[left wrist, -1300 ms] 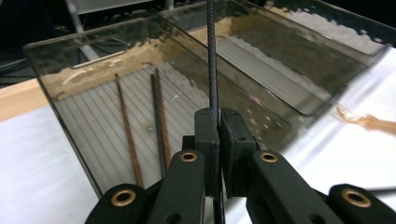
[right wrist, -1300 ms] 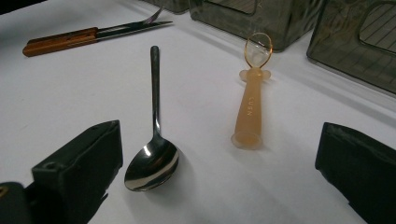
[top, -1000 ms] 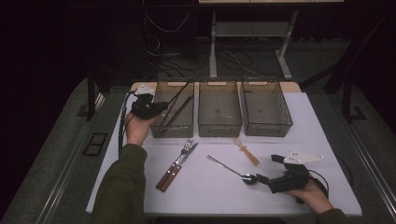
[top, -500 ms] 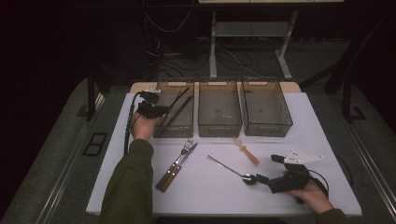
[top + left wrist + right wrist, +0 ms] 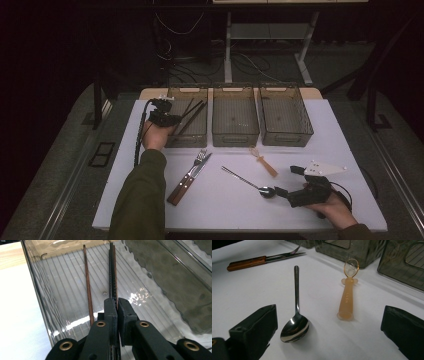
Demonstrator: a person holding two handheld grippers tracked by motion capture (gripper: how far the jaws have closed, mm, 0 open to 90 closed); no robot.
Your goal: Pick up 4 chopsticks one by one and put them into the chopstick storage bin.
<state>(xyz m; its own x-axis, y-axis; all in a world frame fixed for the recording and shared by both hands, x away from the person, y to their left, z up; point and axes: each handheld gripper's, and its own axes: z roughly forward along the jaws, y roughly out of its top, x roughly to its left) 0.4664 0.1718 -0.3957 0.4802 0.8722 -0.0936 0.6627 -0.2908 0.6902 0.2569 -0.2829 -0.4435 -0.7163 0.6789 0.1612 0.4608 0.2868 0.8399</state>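
A white worktop holds three clear bins in a far row. The left tool reaches into the left bin, pinching a dark chopstick; a brown chopstick lies beside it. The right tool sits near right, spread wide around a metal spoon. A small orange spoon lies just beside it

White bench carrying three translucent bins, a wooden-handled fork and knife, a metal spoon, and an orange plastic spoon.
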